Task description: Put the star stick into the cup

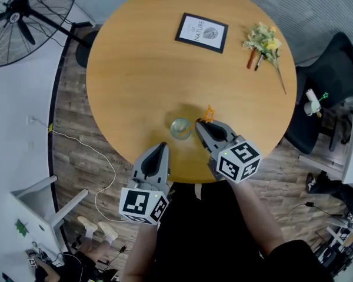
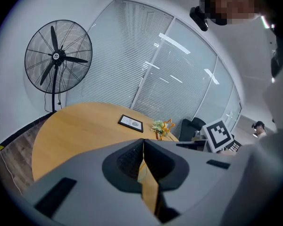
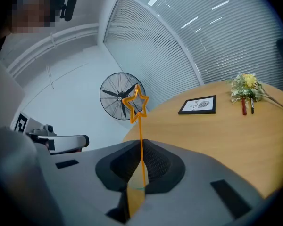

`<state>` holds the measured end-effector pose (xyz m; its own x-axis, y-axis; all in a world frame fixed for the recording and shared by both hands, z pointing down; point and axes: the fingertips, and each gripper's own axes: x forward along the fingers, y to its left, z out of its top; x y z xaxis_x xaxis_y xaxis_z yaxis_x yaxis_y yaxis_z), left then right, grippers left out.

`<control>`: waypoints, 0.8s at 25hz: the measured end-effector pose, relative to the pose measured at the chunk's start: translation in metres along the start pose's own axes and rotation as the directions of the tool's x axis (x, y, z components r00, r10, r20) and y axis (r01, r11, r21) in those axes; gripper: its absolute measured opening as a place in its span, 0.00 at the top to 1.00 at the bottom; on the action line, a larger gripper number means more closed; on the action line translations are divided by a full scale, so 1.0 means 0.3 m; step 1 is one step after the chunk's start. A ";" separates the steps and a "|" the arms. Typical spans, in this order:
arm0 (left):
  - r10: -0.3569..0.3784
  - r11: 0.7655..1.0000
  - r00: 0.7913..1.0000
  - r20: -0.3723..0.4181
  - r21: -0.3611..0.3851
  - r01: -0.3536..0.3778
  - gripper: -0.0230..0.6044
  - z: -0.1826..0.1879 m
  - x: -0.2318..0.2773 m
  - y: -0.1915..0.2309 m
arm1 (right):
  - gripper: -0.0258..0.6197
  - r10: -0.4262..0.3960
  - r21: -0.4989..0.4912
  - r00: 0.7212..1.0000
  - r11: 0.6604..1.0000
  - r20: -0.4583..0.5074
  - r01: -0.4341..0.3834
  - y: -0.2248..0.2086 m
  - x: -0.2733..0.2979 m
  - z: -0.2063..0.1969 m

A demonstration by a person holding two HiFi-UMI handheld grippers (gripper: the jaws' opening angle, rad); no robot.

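An orange star stick point(image 3: 136, 108) stands upright between the jaws of my right gripper point(image 3: 140, 147), which is shut on its thin stem. In the head view the star point(image 1: 209, 114) pokes up just past the right gripper point(image 1: 201, 127), immediately right of a clear glass cup point(image 1: 180, 128) near the round table's front edge. My left gripper point(image 1: 162, 148) sits below and left of the cup, jaws closed together with nothing between them. From the left gripper point(image 2: 143, 144) view the star point(image 2: 168, 125) shows far off to the right.
The round wooden table point(image 1: 147, 69) carries a framed card point(image 1: 202, 32) and a small flower bunch point(image 1: 263, 43) at the far side. A standing fan point(image 1: 23, 16) is left of the table, a dark chair point(image 1: 326, 93) to the right. A cable point(image 1: 100, 163) trails on the floor.
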<state>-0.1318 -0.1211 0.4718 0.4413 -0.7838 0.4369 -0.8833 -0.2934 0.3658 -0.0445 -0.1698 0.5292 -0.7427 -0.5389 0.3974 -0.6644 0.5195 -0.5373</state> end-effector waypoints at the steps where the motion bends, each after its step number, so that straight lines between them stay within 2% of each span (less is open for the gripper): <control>1: -0.002 1.000 1.000 0.000 0.000 0.002 0.96 -0.002 0.001 -0.003 | 0.92 -0.002 0.000 1.000 1.000 -0.005 0.002 -0.004 0.000 -0.005; 20: -0.009 1.000 1.000 -0.004 -0.003 0.009 0.96 -0.011 -0.011 0.005 | 0.92 -0.018 0.014 0.998 1.000 -0.054 0.019 -0.031 0.037 -0.063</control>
<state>-0.1341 -0.1170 0.4735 0.4495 -0.7792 0.4368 -0.8789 -0.2985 0.3720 -0.0480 -0.1679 0.5528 -0.7342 -0.5112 0.4467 -0.6769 0.5004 -0.5398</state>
